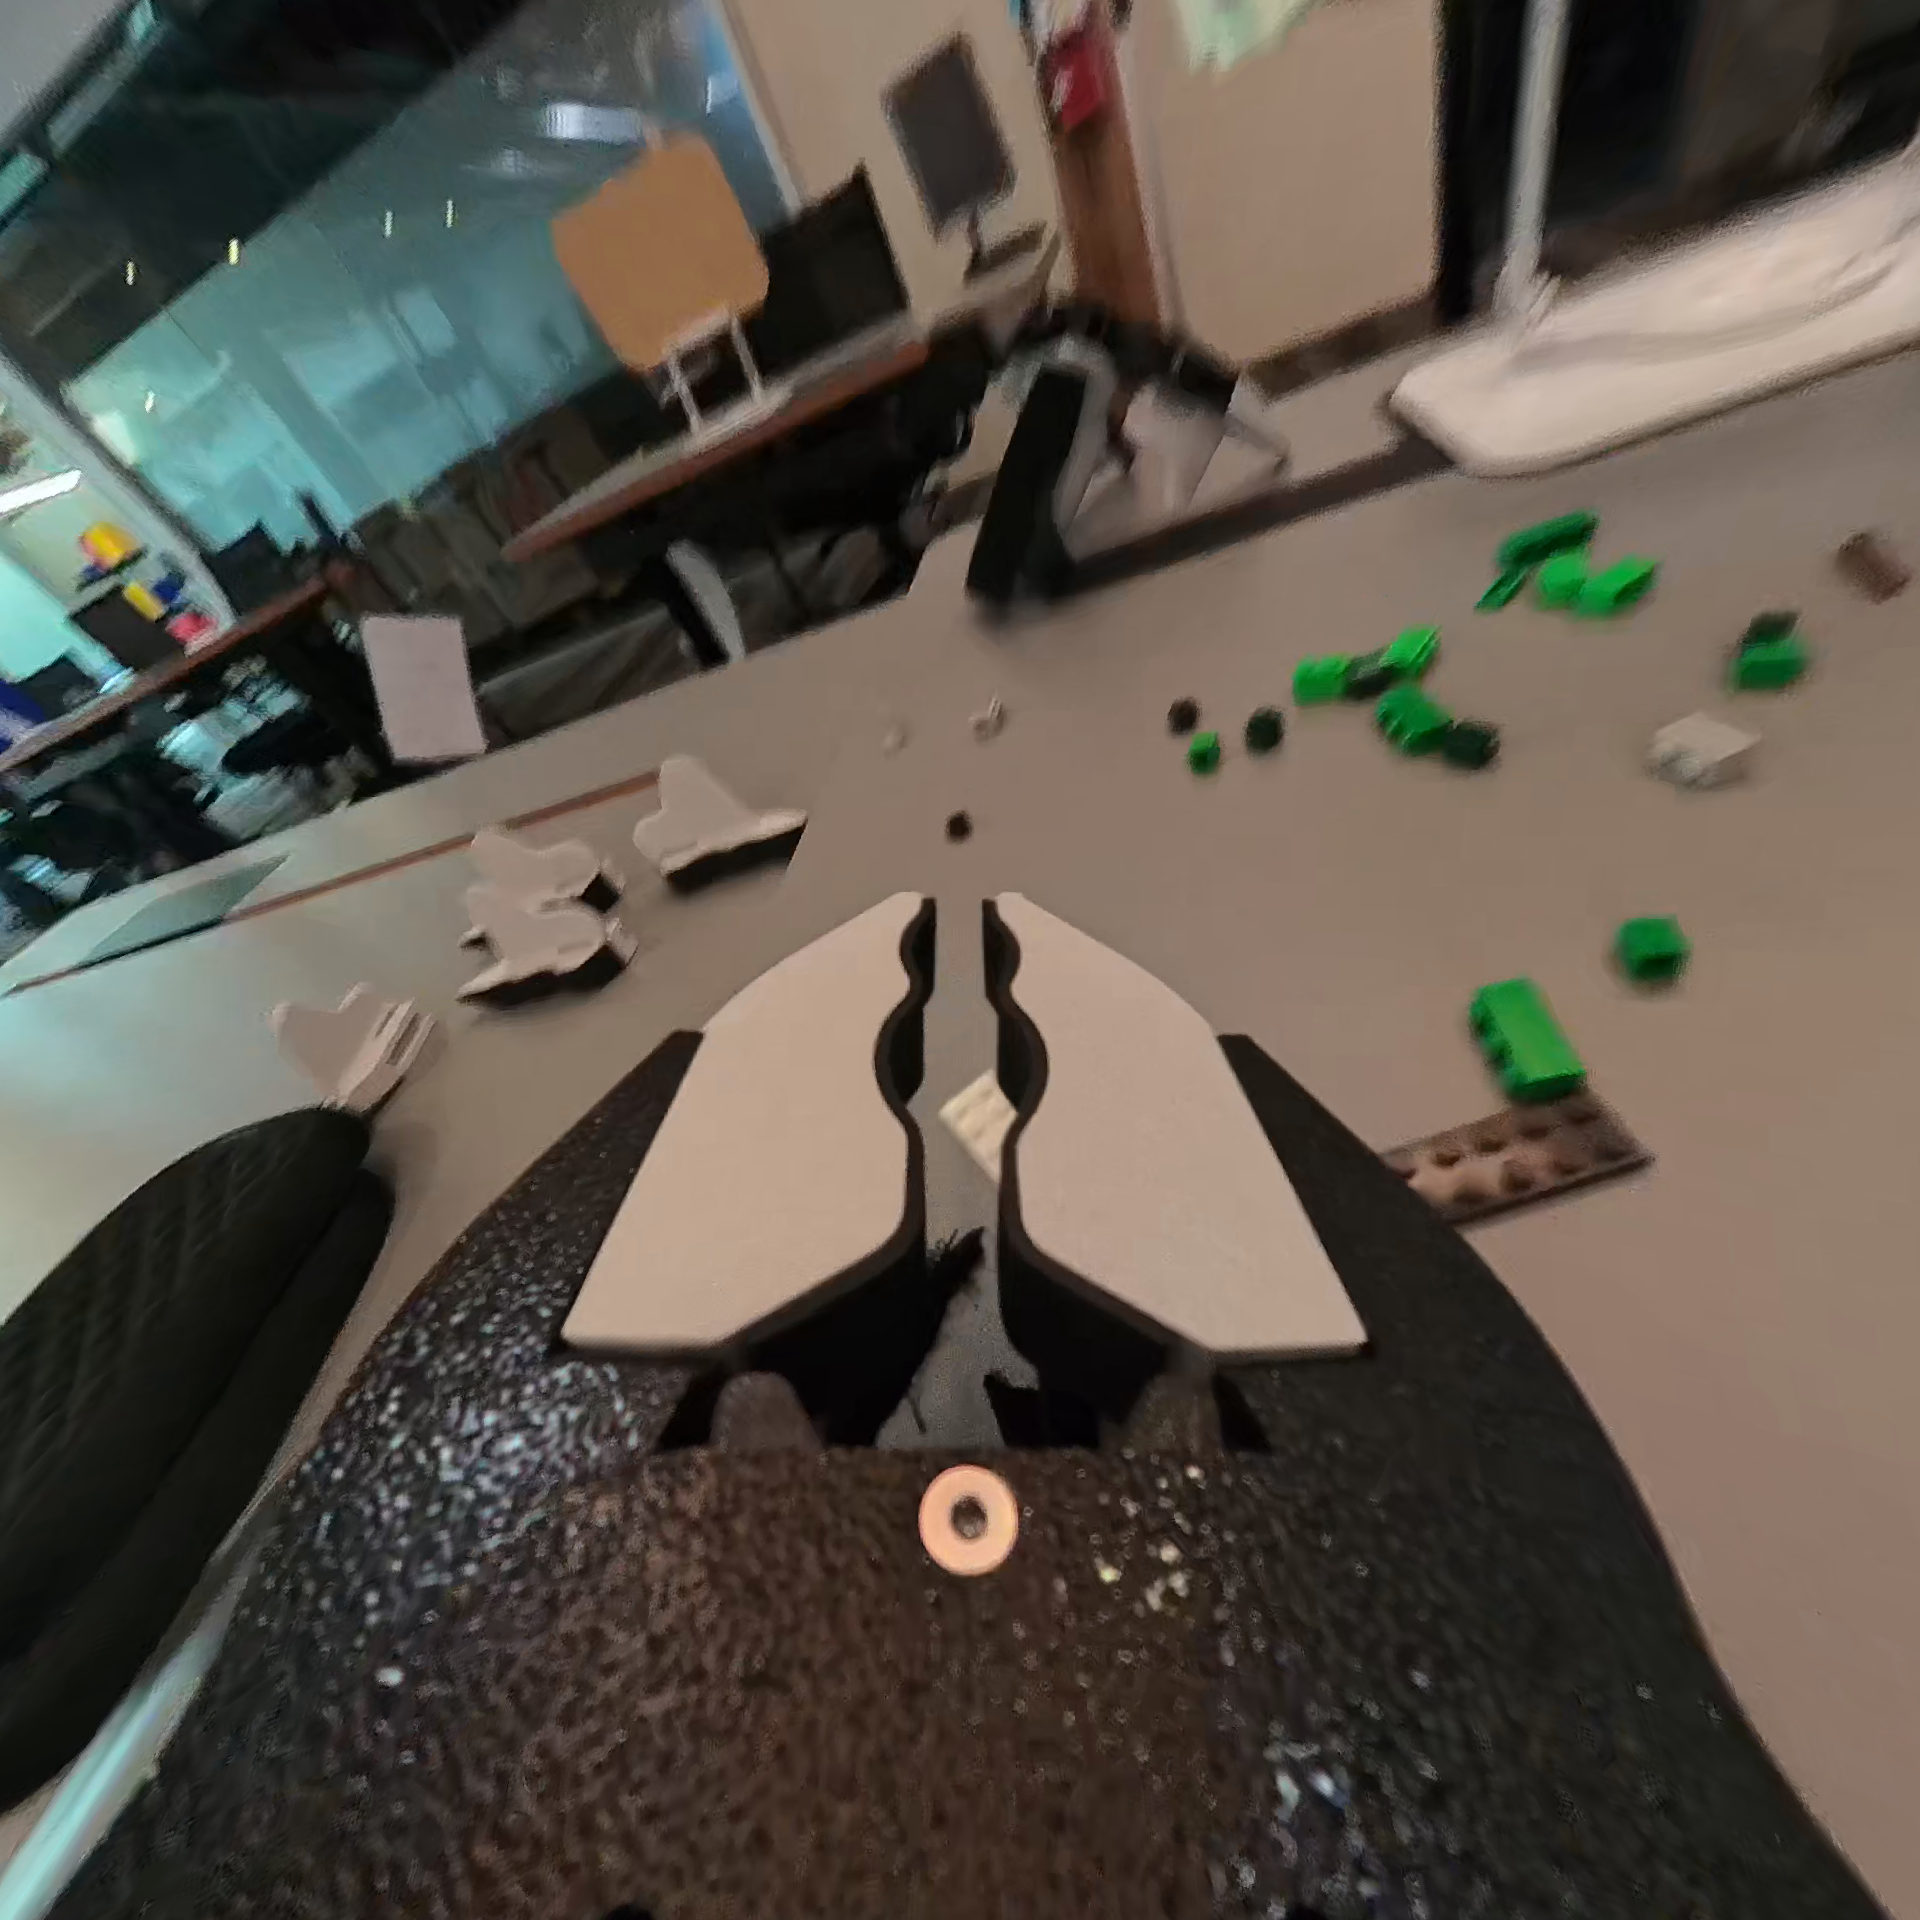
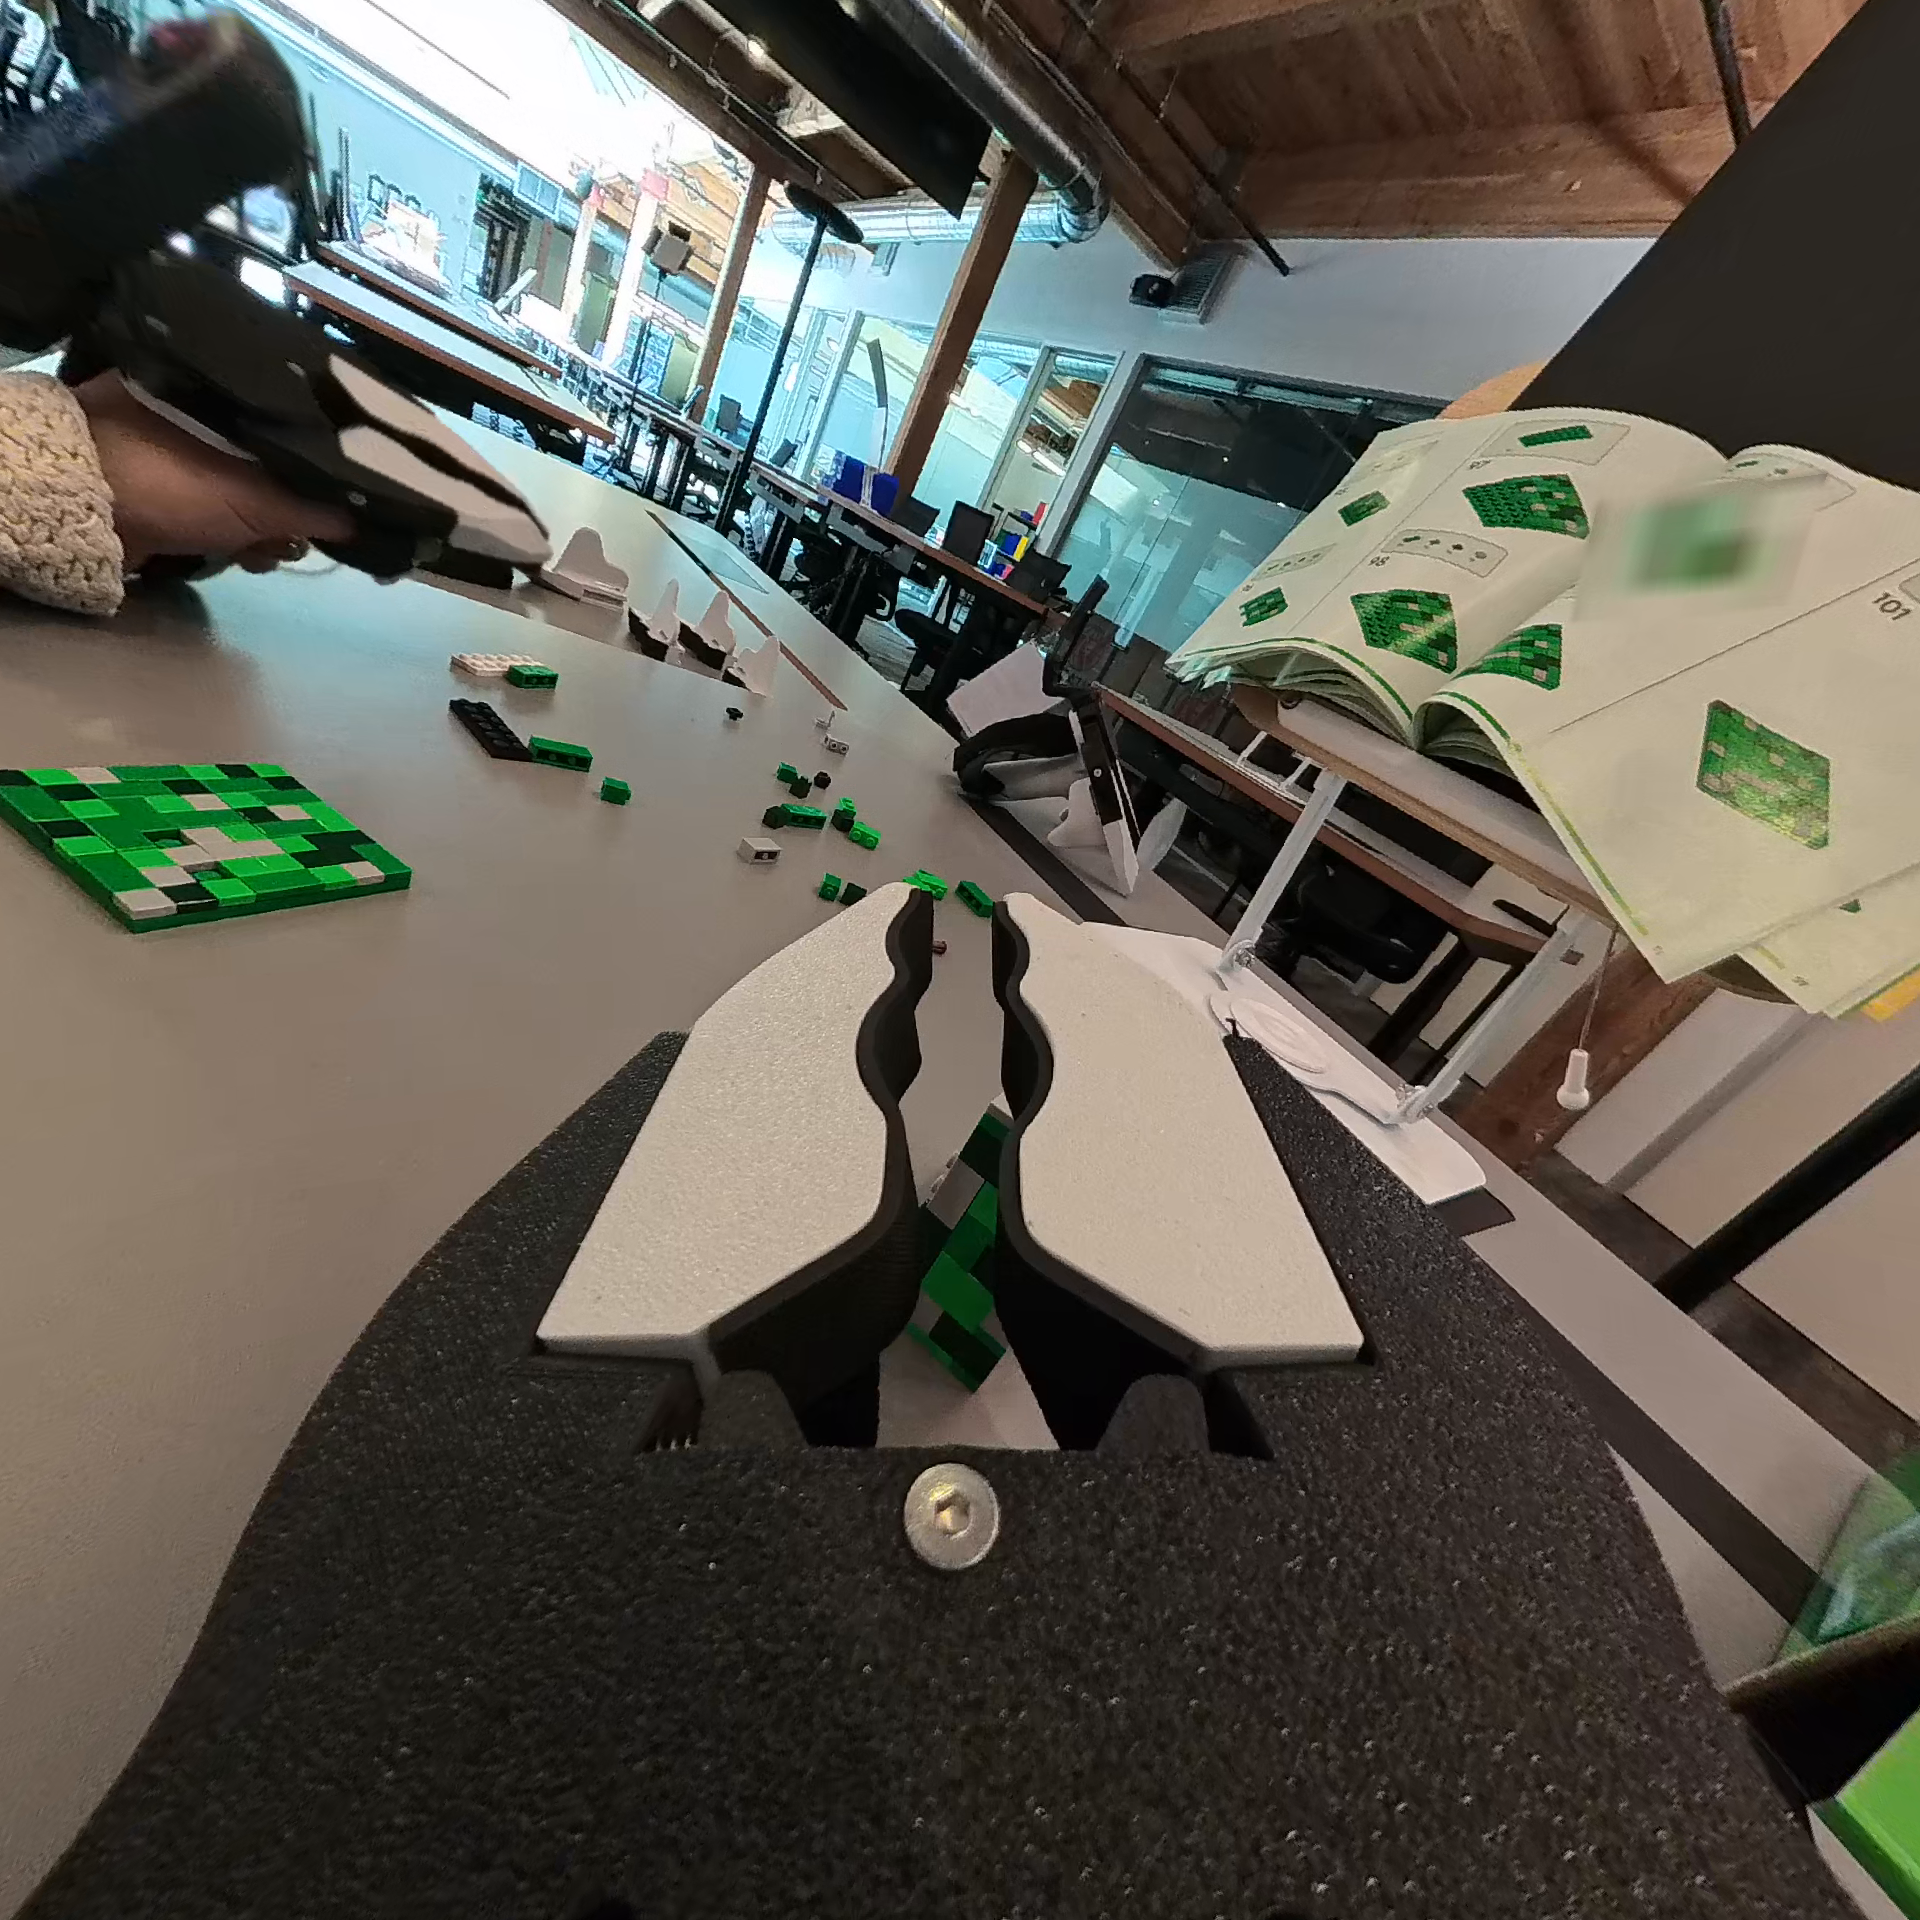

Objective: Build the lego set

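The right gripper [image 2: 961, 920], jaws slightly apart and empty, hovers over a green panel [image 2: 961, 1262], and the left gripper [image 1: 958, 914], likewise parted, over a white plate [image 1: 977, 1117], so closing blind risks scattering nearby loose bricks [image 2: 821, 816].

I see a flat green, grey and black mosaic plate [image 2: 203, 844] lying on the table, loose green bricks [image 2: 821, 816] scattered beyond it, a dark studded plate [image 2: 488, 725] near them, and a small white plate [image 2: 497, 663] farther back.
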Motion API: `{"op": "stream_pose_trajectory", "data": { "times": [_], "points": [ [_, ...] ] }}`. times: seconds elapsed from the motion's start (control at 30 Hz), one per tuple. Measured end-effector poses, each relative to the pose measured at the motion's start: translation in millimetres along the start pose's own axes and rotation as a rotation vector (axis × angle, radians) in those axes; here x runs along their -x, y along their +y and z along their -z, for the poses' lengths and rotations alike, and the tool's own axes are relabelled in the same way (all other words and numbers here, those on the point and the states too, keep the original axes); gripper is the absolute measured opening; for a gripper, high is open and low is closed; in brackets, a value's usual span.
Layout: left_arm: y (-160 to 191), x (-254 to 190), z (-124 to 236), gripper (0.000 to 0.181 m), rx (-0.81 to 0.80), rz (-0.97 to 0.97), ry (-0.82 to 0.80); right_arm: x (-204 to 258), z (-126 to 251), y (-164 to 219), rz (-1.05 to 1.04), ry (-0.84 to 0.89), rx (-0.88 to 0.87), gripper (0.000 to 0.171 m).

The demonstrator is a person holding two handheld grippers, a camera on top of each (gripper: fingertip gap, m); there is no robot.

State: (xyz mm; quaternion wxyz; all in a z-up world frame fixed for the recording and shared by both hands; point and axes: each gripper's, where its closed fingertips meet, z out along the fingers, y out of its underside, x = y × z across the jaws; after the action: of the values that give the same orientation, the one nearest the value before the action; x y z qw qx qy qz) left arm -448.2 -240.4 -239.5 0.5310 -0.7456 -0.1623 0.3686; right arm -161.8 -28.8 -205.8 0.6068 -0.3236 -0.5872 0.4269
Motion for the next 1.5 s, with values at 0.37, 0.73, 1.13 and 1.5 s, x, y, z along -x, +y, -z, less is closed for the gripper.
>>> {"op": "stream_pose_trajectory", "data": {
  "times": [0.37,0.73,1.13,1.5],
  "points": [
    [-48.7,-6.0,27.6,0.03,-0.312,-0.081,-0.037,-2.4,0.1,0.9,-0.012,0.009,0.002,0.01],
    [-25.1,72.7,47.5,0.042,-0.289,0.183,-0.352,-5.2,0.1,2.0,-0.016,0.022,0.007,0.01],
    [-17.1,58.4,34.0,0.032,-0.217,0.179,-0.274,-6.0,0.1,2.3,-0.01,0.023,0.007,0.01],
    [-13.9,42.1,24.9,0.026,-0.172,0.124,-0.207,-4.6,0.5,1.9,0.005,0.017,0.005,0.01]
  ]
}}
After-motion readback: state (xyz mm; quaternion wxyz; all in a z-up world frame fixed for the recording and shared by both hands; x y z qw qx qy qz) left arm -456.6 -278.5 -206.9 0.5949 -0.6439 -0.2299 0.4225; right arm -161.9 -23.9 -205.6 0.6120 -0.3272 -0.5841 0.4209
